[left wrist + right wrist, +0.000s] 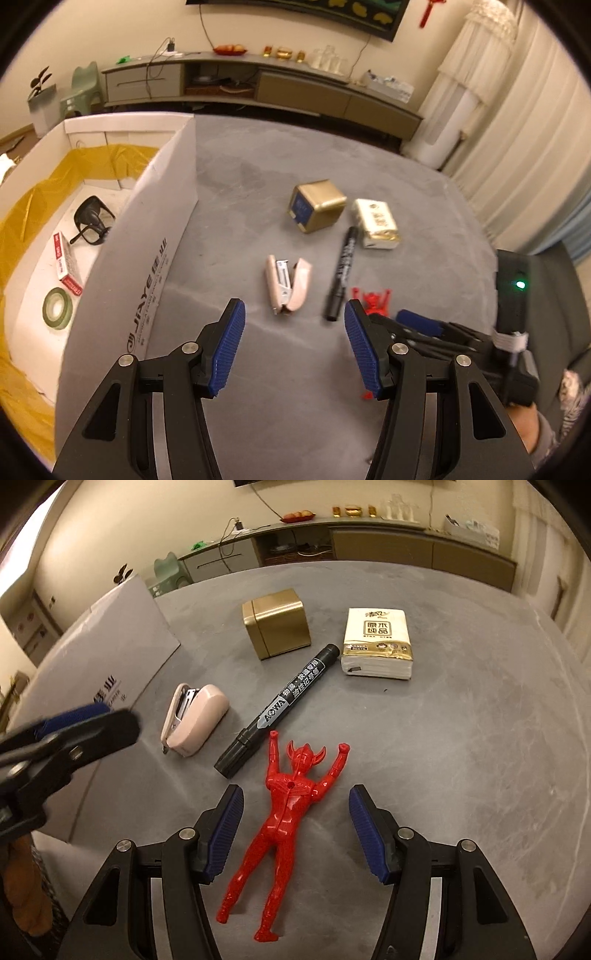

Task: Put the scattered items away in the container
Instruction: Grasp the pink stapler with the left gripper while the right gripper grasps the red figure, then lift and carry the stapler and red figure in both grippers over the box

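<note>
A white cardboard box (155,236) stands at the table's left, holding sunglasses (90,219), a red-and-white staples box (66,264) and a green tape roll (57,308). On the grey table lie a pink stapler (288,284), a black marker (341,273), a gold tin (317,205), a tissue pack (376,223) and a red toy figure (286,812). My left gripper (293,347) hangs open just short of the stapler, nothing between its fingers. My right gripper (295,830) is open with its fingers on either side of the red figure's body, apart from it.
Yellow plastic sheet (29,206) lines the box's far and left sides. A long TV cabinet (258,85) runs along the back wall and curtains (517,129) hang at the right. The left gripper (66,734) shows at the left of the right wrist view.
</note>
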Available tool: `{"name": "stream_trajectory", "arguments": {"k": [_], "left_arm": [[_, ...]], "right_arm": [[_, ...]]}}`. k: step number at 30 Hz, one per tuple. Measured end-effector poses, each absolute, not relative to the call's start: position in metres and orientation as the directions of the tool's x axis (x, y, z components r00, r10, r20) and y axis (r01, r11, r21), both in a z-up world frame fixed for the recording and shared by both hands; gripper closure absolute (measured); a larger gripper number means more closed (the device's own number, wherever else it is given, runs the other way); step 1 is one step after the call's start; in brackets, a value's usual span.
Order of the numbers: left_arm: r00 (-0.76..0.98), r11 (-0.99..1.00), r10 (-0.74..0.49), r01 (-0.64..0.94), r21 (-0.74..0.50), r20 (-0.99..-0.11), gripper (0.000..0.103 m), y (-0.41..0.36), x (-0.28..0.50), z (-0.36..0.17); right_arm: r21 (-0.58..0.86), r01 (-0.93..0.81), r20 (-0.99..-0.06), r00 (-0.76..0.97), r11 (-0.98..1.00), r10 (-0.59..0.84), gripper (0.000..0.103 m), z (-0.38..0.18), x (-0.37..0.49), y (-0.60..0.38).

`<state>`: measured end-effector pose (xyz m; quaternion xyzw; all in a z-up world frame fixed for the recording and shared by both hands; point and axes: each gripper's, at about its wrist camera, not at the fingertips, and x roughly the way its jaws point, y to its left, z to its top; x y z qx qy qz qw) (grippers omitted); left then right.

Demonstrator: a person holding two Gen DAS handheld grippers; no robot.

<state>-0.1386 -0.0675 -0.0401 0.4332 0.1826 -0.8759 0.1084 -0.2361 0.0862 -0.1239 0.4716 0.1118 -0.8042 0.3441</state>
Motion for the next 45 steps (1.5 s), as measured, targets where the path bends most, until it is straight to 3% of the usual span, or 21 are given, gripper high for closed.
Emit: {"name": "stream_trajectory", "arguments": {"k": [10, 12, 14, 20, 22, 45], "left_arm": [[-0.561, -0.944, -0.11, 0.316, -0.09, -0.821, 0.044, -0.058, -0.184, -0.086], [-0.548, -0.944, -0.116, 0.319, -0.079, -0.829, 0.044, -0.058, -0.19, -0.096], [-0.537, -0.945, -0.124, 0.32, -0.065, -0.834, 0.044, -0.056, -0.194, -0.104], [-0.532, -0.954, -0.152, 0.298, -0.017, -0.833, 0.044, -0.056, -0.198, -0.125], [-0.547, -0.957, -0.143, 0.288, -0.025, -0.825, 0.063, -0.057, -0.196, -0.122], [-0.648, -0.962, -0.095, 0.256, -0.098, -0.756, 0.064, -0.045, -0.172, -0.074]], "right_arm": [[0.08, 0.696, -0.83, -0.35, -0.714, -0.434, 0.049, -0.127, -0.231, 0.085], [0.089, 0.698, -0.832, -0.34, -0.71, -0.439, 0.075, -0.126, -0.232, 0.087], [0.117, 0.695, -0.833, -0.321, -0.709, -0.452, 0.081, -0.126, -0.233, 0.091], [0.196, 0.681, -0.816, -0.286, -0.706, -0.503, 0.082, -0.118, -0.238, 0.102], [0.212, 0.677, -0.804, -0.289, -0.705, -0.519, 0.082, -0.113, -0.236, 0.107], [0.252, 0.644, -0.782, -0.305, -0.723, -0.544, 0.084, -0.083, -0.231, 0.103]]}}
